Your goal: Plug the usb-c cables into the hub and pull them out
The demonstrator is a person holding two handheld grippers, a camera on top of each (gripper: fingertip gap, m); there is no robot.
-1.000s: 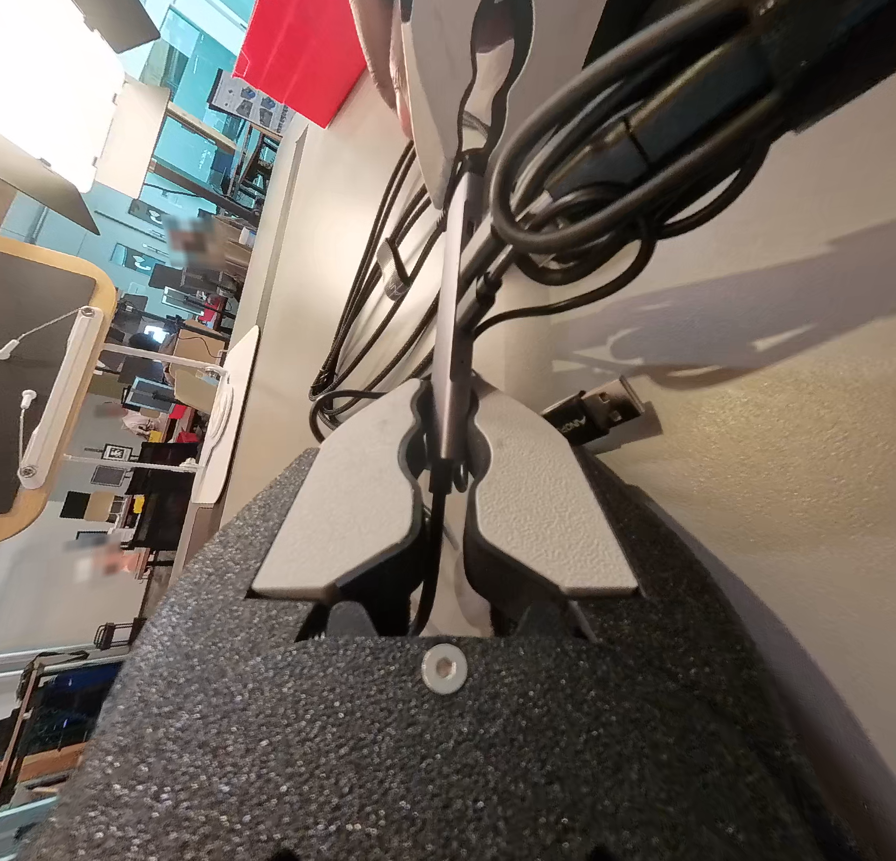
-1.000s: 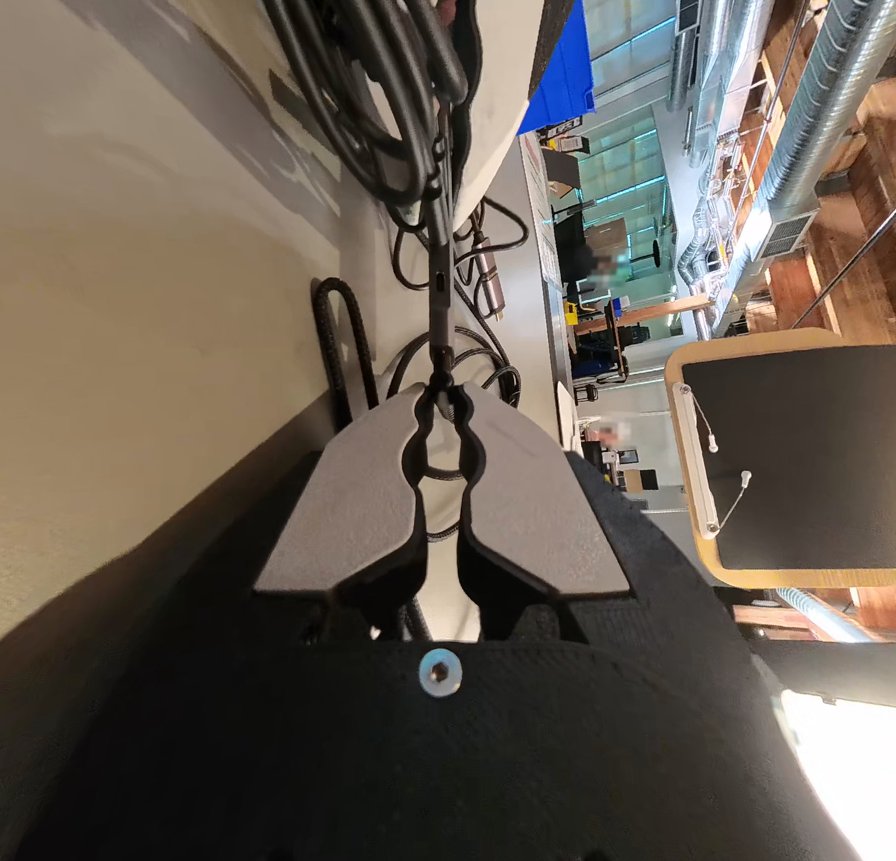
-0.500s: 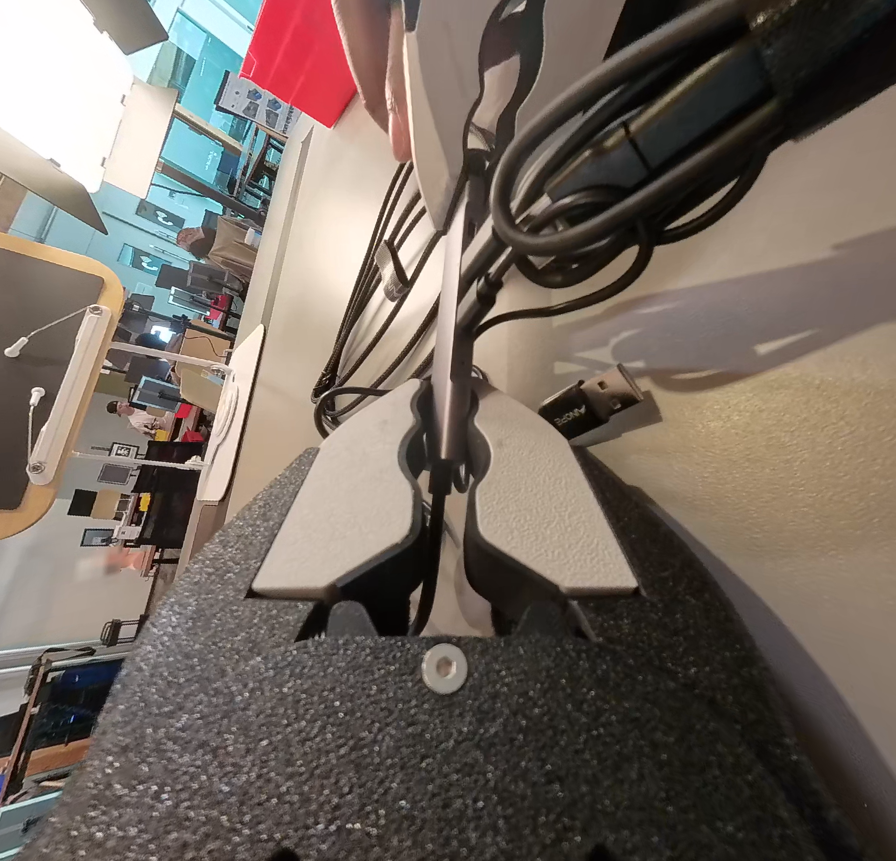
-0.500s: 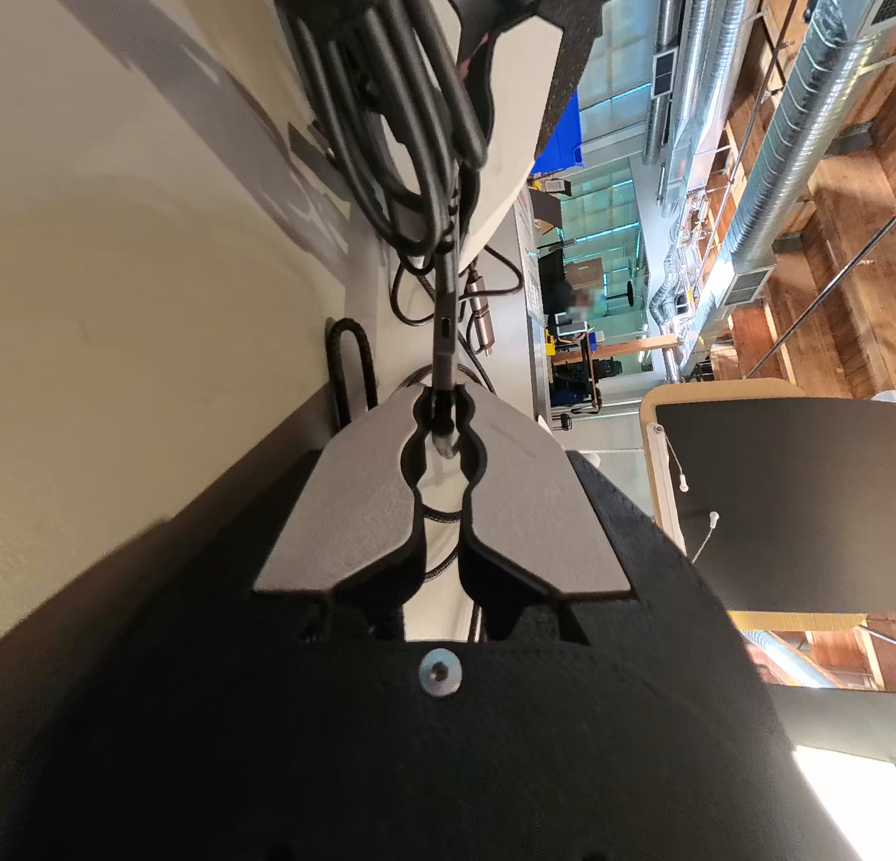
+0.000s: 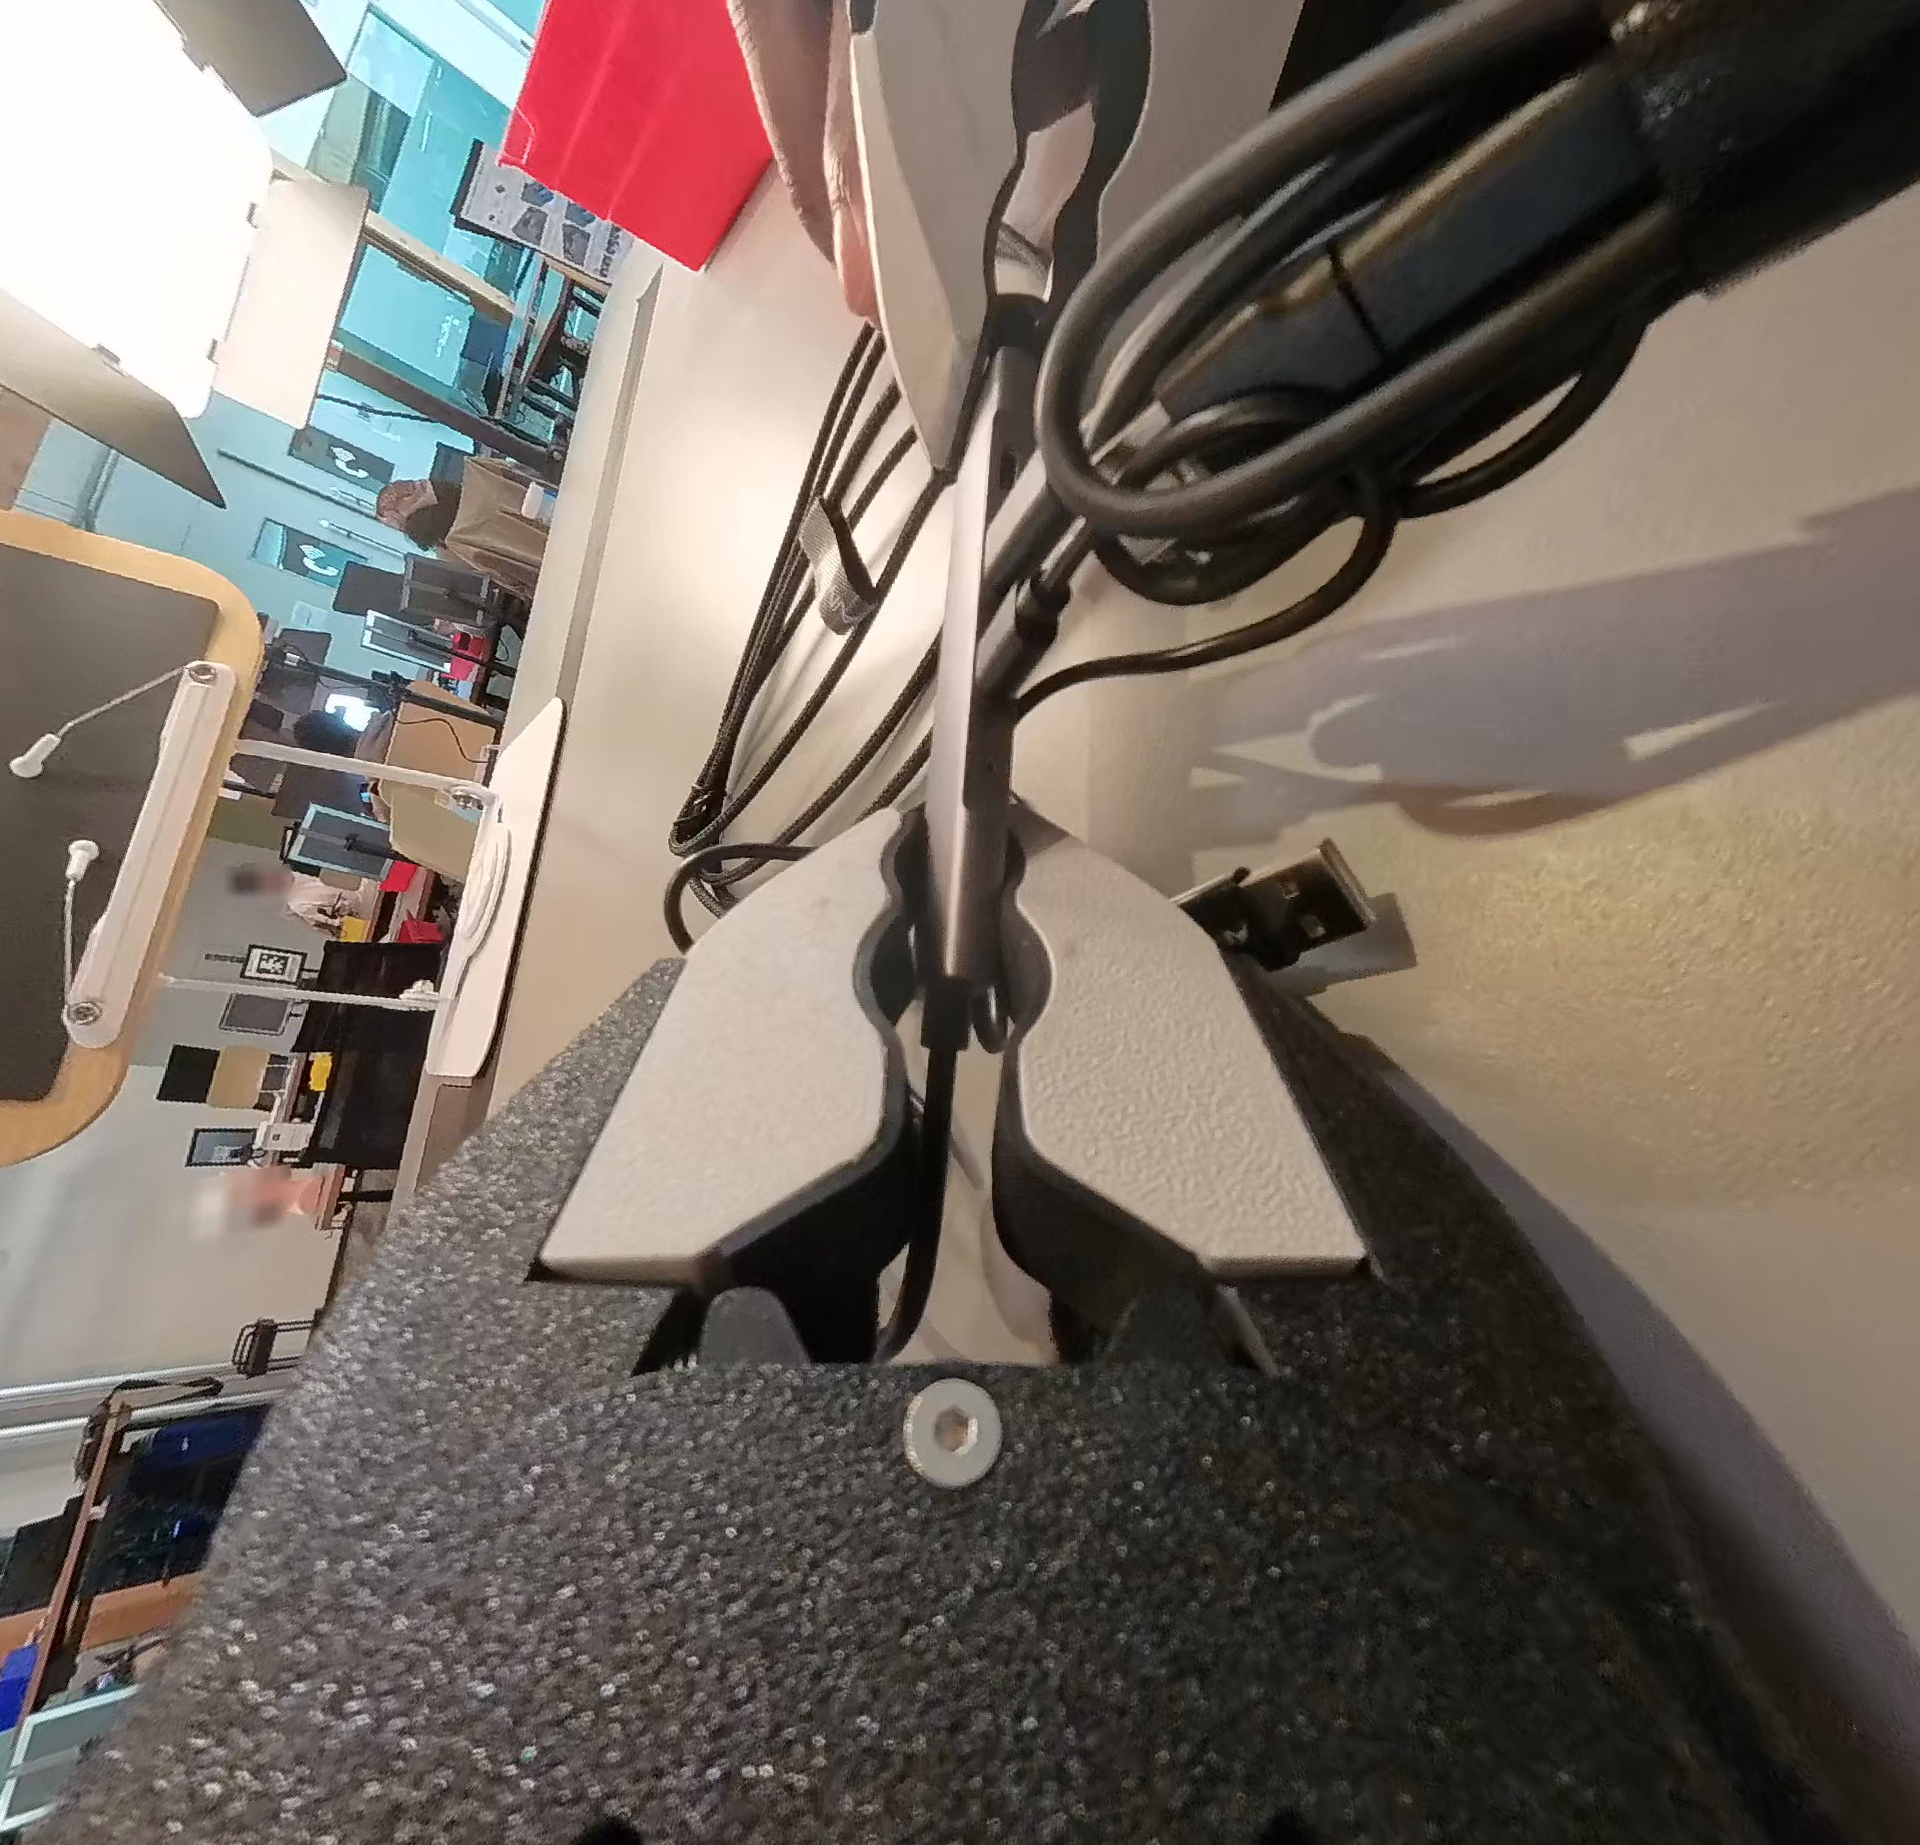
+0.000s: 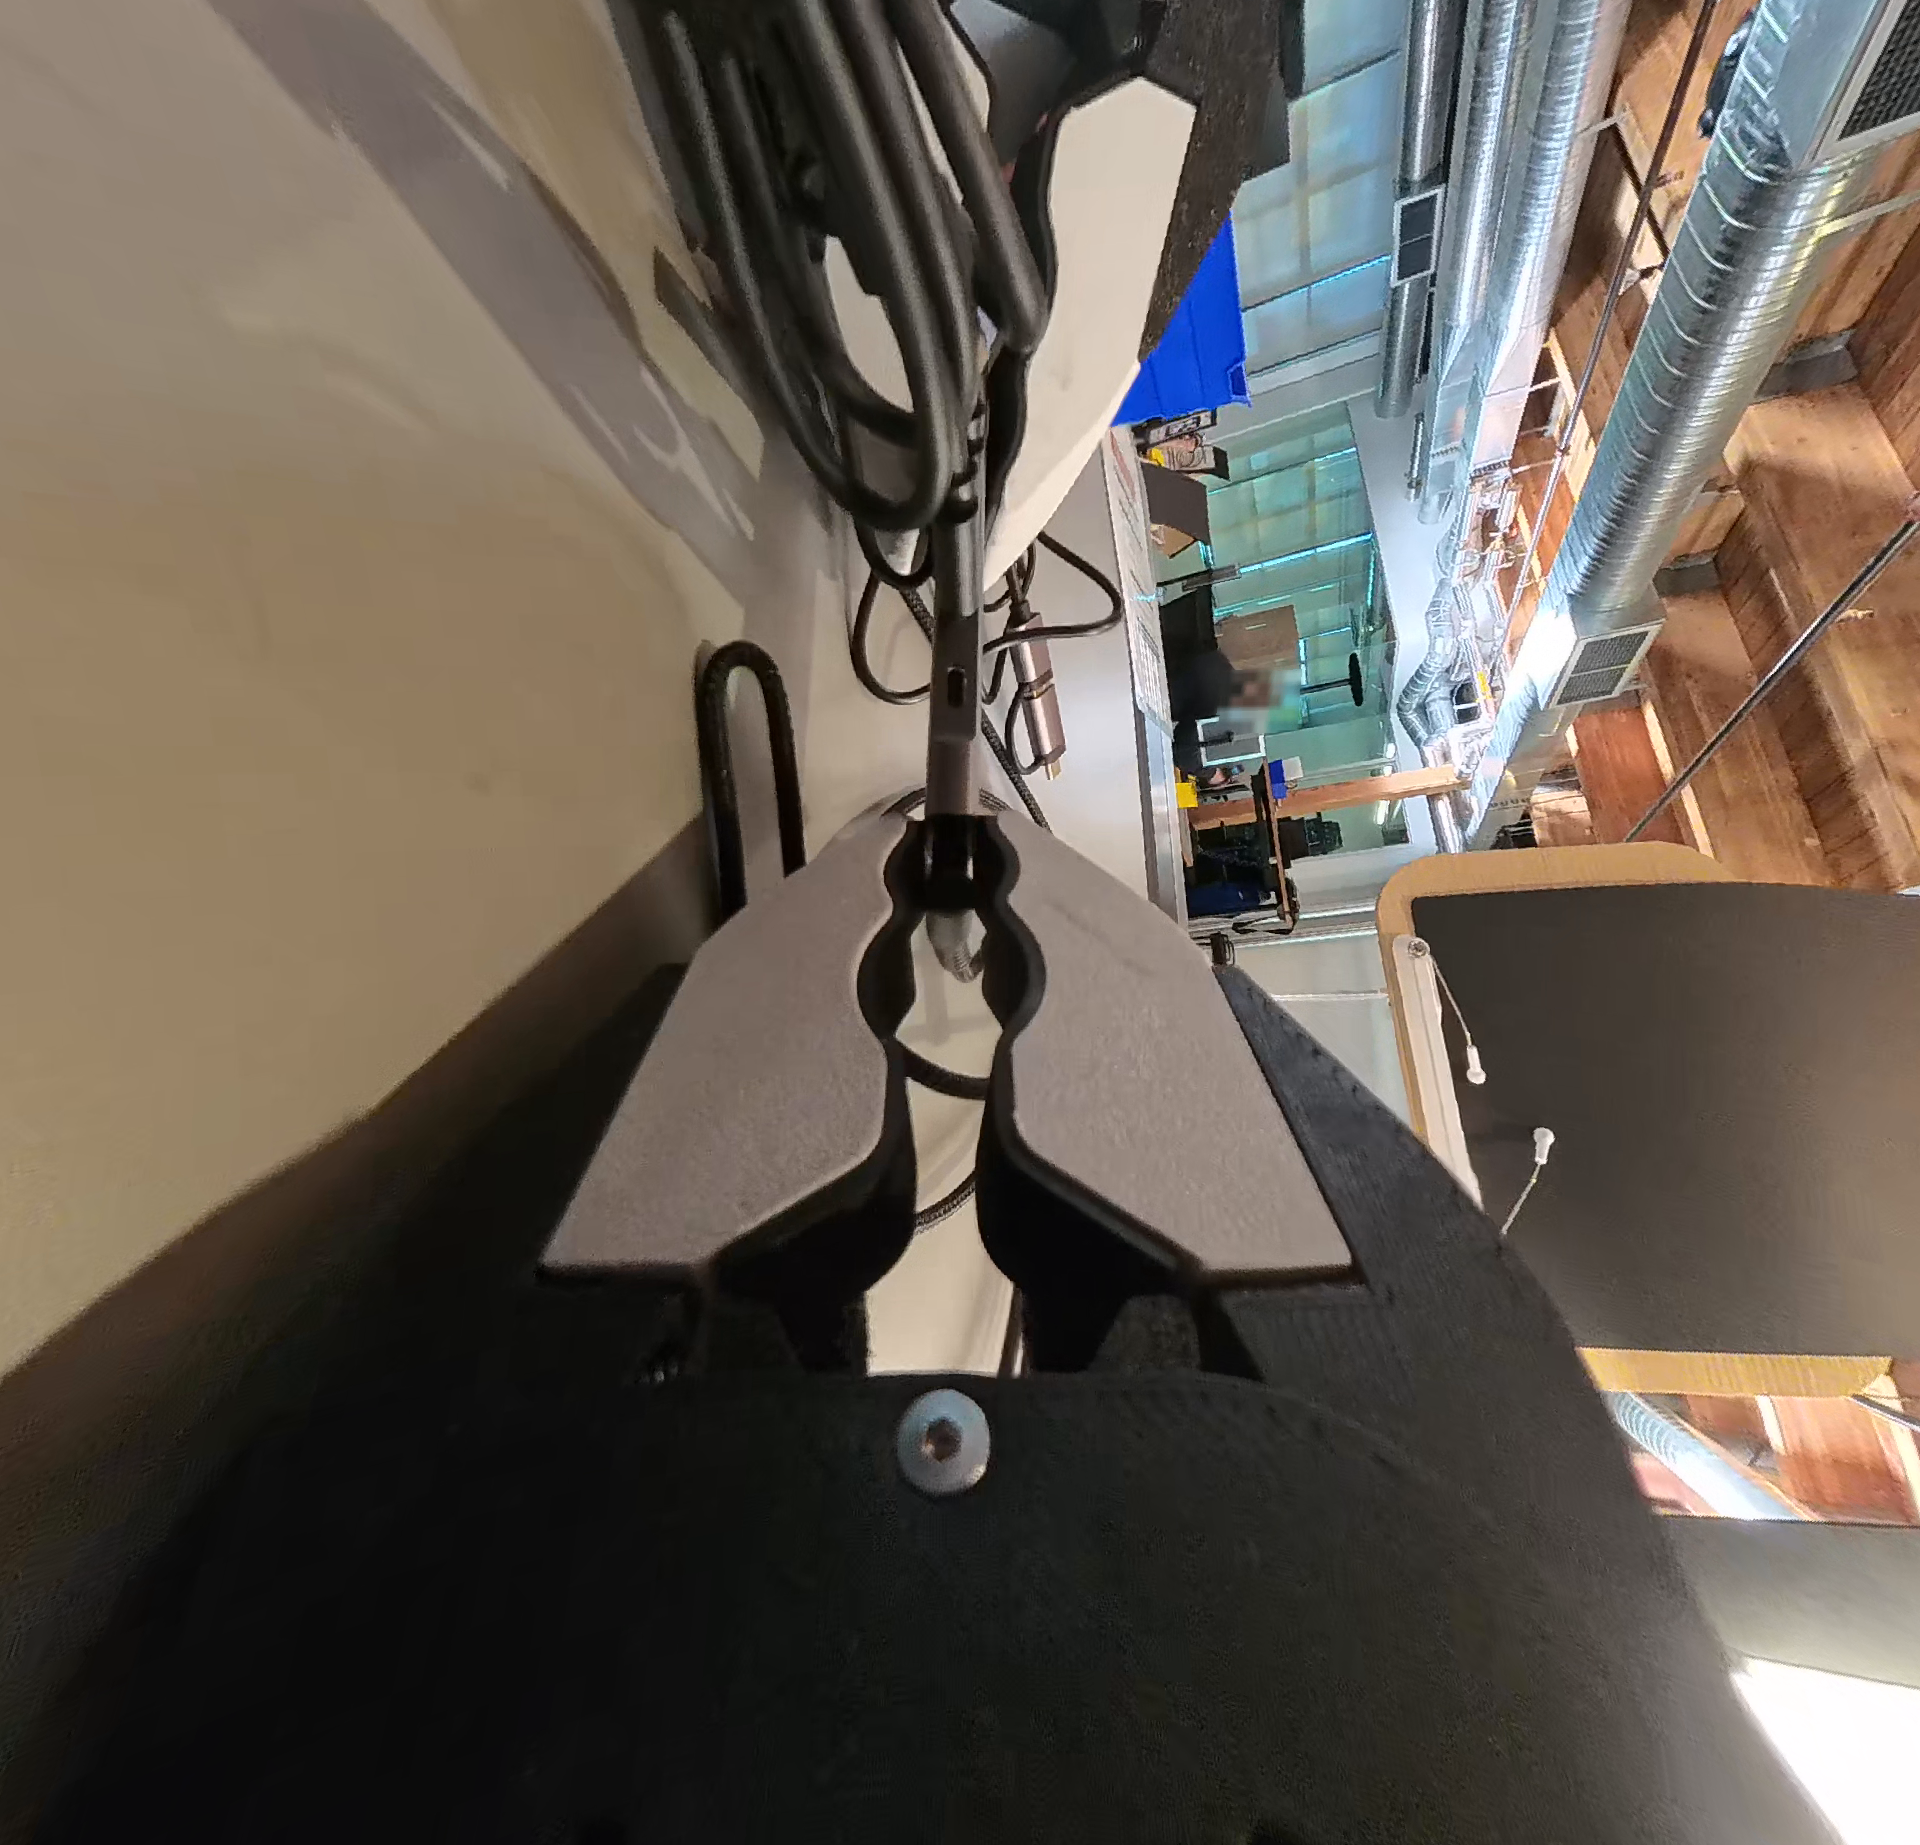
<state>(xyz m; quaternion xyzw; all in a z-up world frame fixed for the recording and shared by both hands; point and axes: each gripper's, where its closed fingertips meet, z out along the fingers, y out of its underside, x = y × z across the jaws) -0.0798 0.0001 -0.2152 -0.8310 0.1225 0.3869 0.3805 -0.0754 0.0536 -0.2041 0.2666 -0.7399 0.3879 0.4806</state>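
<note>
My left gripper (image 5: 961, 839) is shut on one end of the slim grey hub (image 5: 971, 652), held edge-on above the beige table. The hub's black lead runs back between the fingers. My right gripper (image 6: 948, 839) faces it from the other end and is shut on a dark USB-C plug (image 6: 948, 876) with a braided cable (image 6: 958, 948). The plug meets the near end of the hub (image 6: 956, 673); how deep it sits is hidden. Each gripper shows at the top of the other's view, the right one (image 5: 914, 237) and the left one (image 6: 1091, 237).
A bundle of coiled black cables (image 5: 1247, 393) hangs beside the hub, also in the right wrist view (image 6: 862, 268). A loose USB-A plug (image 5: 1288, 912) lies on the table (image 5: 1558, 1016). Braided cable loops (image 6: 748, 756) and a grey adapter (image 6: 1039, 694) lie nearby. My right fingertips sit around 6 cm from my left ones.
The right gripper has moved in toward the hub, bringing the plug up against its end. The left gripper has kept its hold on the hub, which has barely shifted.
</note>
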